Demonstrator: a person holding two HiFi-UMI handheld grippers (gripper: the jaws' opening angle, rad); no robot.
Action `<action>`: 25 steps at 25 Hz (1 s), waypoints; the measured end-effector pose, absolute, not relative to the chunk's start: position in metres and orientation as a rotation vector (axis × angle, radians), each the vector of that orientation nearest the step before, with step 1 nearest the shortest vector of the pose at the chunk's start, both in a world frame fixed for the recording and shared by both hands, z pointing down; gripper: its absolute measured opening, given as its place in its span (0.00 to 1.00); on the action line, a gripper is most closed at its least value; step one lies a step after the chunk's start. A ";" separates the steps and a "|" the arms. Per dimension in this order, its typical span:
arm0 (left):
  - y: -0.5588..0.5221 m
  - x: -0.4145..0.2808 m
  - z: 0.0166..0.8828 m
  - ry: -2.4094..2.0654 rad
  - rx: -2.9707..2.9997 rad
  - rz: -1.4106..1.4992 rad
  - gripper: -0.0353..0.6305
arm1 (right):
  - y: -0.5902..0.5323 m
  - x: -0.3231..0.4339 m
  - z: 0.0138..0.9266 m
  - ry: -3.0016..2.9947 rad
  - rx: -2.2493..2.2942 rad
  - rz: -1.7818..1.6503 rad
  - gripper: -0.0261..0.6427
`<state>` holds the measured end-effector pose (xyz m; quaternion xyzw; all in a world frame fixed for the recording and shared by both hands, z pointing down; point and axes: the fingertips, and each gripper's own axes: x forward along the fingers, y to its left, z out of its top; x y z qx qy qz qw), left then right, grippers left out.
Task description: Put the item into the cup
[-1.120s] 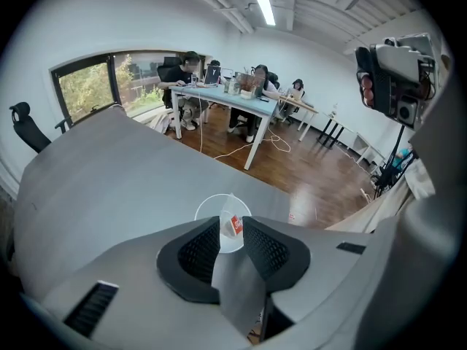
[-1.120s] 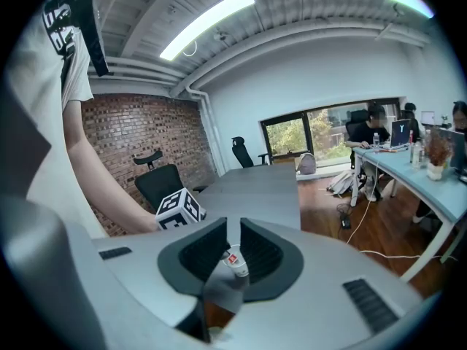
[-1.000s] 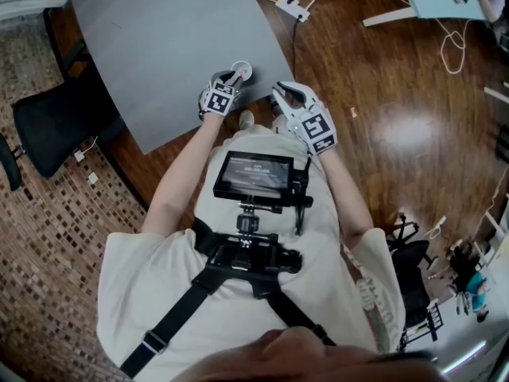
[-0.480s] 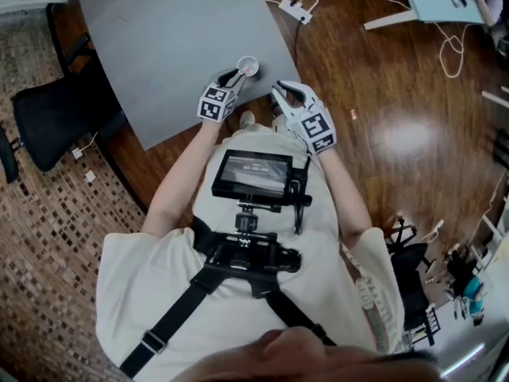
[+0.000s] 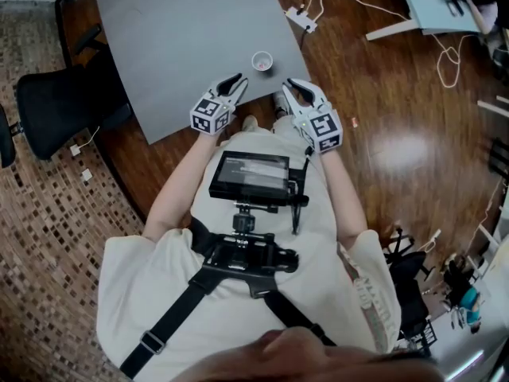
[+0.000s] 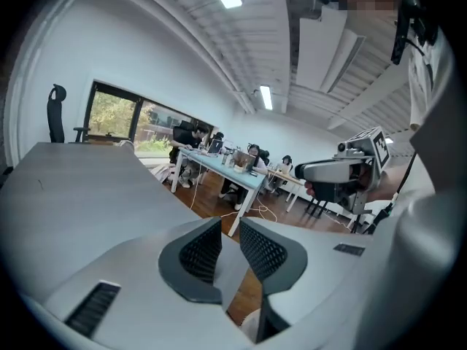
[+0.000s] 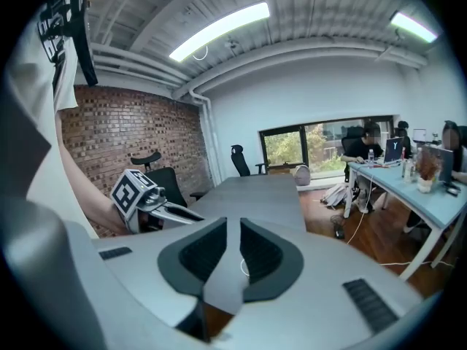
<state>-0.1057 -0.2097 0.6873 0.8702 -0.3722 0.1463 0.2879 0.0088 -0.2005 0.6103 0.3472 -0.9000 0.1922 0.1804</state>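
I am holding the left gripper (image 5: 232, 83), its empty jaws closing, and the right gripper (image 5: 294, 86), jaws narrowly apart and empty, short of the cup (image 5: 254, 57) on the tabletop (image 5: 183, 22), since the item (image 5: 262, 62) seems already inside.

Bench (image 5: 183, 38): grey top, matt, smooth.
Floor (image 5: 382, 78): wood planks, glossy, with a bright sheen.
Mosaic tiles (image 5: 48, 237) at left: small, brown, duller and rougher.
Cup (image 5: 262, 60): white, matt; cannot tell paper from plastic.
Left hand-held gripper (image 6: 230, 228), jaws closing on nothing: matt grey plastic shell, black gridded pads (image 6: 198, 252).
Right hand-held gripper (image 7: 232, 228): same finish.
Wall (image 7: 109, 137): bare brick, rough.
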 end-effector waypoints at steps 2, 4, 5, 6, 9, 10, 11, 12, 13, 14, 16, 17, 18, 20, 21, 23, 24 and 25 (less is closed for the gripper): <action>-0.200 -0.115 0.671 -0.999 2.356 0.359 0.08 | -0.193 0.003 0.606 -2.539 1.008 0.537 0.14; -0.186 -0.131 0.654 -1.011 2.381 0.325 0.06 | -0.182 -0.008 0.598 -2.533 1.030 0.523 0.14; -0.179 -0.138 0.646 -1.014 2.390 0.300 0.06 | -0.175 -0.015 0.591 -2.532 1.041 0.507 0.14; -0.173 -0.145 0.639 -1.011 2.397 0.274 0.05 | -0.169 -0.022 0.584 -2.532 1.052 0.489 0.14; -0.155 -0.156 0.627 -0.981 2.422 0.233 0.05 | -0.153 -0.035 0.572 -2.546 1.081 0.464 0.14; -0.150 -0.158 0.625 -0.971 2.432 0.227 0.05 | -0.148 -0.038 0.571 -2.550 1.091 0.467 0.14; -0.145 -0.161 0.622 -0.961 2.441 0.217 0.05 | -0.145 -0.040 0.568 -2.553 1.105 0.466 0.14; -0.140 -0.163 0.619 -0.950 2.448 0.203 0.05 | -0.142 -0.041 0.563 -2.553 1.121 0.459 0.14; -0.136 -0.165 0.617 -0.935 2.453 0.180 0.05 | -0.140 -0.041 0.559 -2.551 1.134 0.451 0.14; -0.133 -0.166 0.614 -0.918 2.456 0.146 0.05 | -0.137 -0.041 0.557 -2.546 1.147 0.448 0.14; -0.125 -0.168 0.609 -0.880 2.446 0.060 0.05 | -0.128 -0.038 0.555 -2.538 1.173 0.454 0.14; -0.119 -0.168 0.607 -0.865 2.442 0.030 0.05 | -0.122 -0.036 0.552 -2.536 1.183 0.456 0.14; -0.114 -0.167 0.604 -0.855 2.449 0.018 0.05 | -0.115 -0.034 0.549 -2.535 1.192 0.455 0.14; -0.103 -0.164 0.598 -0.852 2.480 0.030 0.05 | -0.103 -0.028 0.541 -2.534 1.212 0.445 0.14; -0.098 -0.162 0.594 -0.857 2.495 0.039 0.05 | -0.097 -0.023 0.539 -2.534 1.224 0.436 0.14; -0.091 -0.162 0.586 -0.879 2.516 0.052 0.05 | -0.085 -0.014 0.537 -2.529 1.247 0.421 0.14; -0.088 -0.163 0.584 -0.893 2.523 0.056 0.05 | -0.080 -0.012 0.536 -2.527 1.253 0.418 0.14; -0.086 -0.164 0.583 -0.906 2.530 0.062 0.05 | -0.077 -0.011 0.535 -2.526 1.254 0.418 0.14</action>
